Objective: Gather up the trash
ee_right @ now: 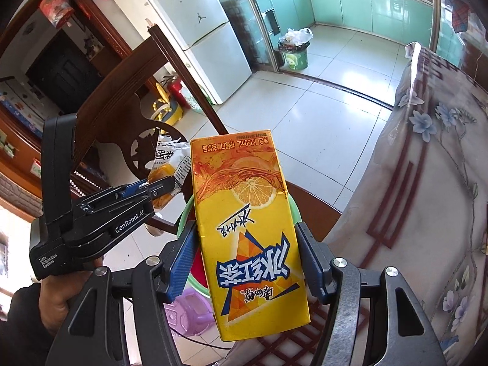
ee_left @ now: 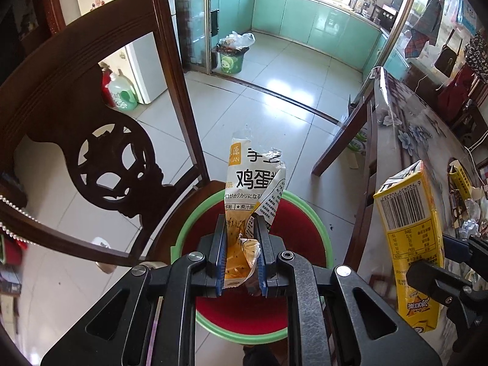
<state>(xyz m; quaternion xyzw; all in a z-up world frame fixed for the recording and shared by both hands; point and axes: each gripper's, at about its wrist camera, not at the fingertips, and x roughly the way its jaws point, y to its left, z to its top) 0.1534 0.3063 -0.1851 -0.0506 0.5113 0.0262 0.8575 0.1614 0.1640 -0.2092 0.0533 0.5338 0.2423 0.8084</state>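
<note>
- gripping a crumpled snack wrapper [ee_left: 254, 183], the left gripper [ee_left: 242, 244] has its blue pads pressed tight on the wrapper's lower end; the printed top stands up above the jaws.
- the wrapper hangs right over the bin [ee_left: 323, 238], a green-rimmed pail with a red inside, which sits on the seat of a dark wooden chair [ee_left: 91, 116].
- the right gripper [ee_right: 245, 262] clamps a yellow tea carton [ee_right: 247, 225] by its two narrow sides, print upside down, far end tilted away from the camera.
- in the right wrist view the carton covers most of the bin; only slivers of green rim [ee_right: 183, 213] show at its edges, so the carton is above the bin too.
- seen from the left wrist, the carton [ee_left: 408, 231] is just right of the bin, beside the table [ee_left: 427, 134] with its flowered cover.
- a hand [ee_right: 52, 302] holds the left gripper's handle, left of the bin.
- more scraps [ee_left: 469, 222] lie on the table, right of the bin.
- a second, full bin [ee_left: 233, 58] stands well beyond the first one, at the kitchen doorway.
</note>
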